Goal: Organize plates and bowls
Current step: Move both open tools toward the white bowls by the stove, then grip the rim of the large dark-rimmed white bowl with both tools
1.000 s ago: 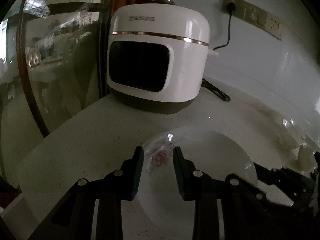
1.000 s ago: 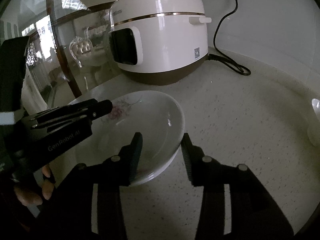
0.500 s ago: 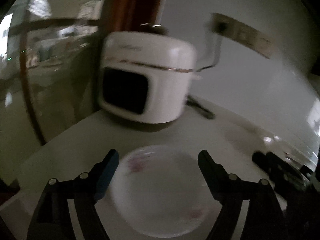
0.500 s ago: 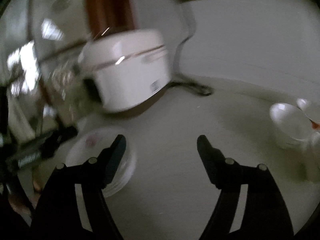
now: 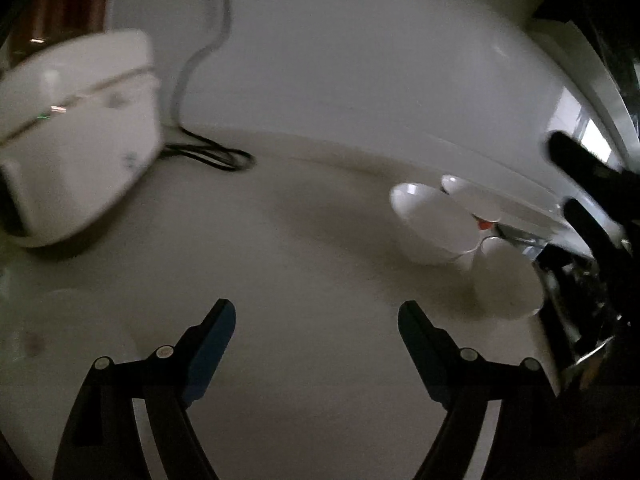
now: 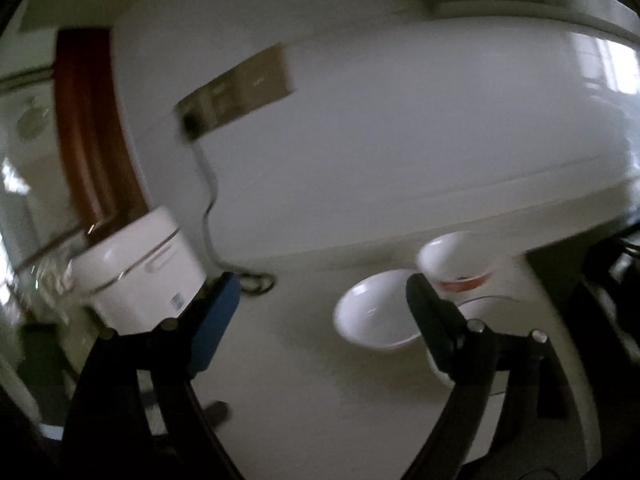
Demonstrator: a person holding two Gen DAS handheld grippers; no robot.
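Both empty: left gripper [image 5: 316, 316] and right gripper [image 6: 322, 294] jaws wide; plate [image 5: 68, 332] sits near rice cooker [image 5: 76, 128], bowls [image 6: 376, 310] clustered right, ungathered, most sorting left.

Both cameras ride above the desk [image 5: 312, 240], looking forward toward the wall. The left wrist view sits low and close, tilted down. The right wrist view sits higher and tilts up the wall. Both share the rice cooker [image 5: 76, 132] [image 6: 140, 272] at 9 o'clock and white bowls [image 5: 432, 220] [image 6: 376, 312] at 3 o'clock.
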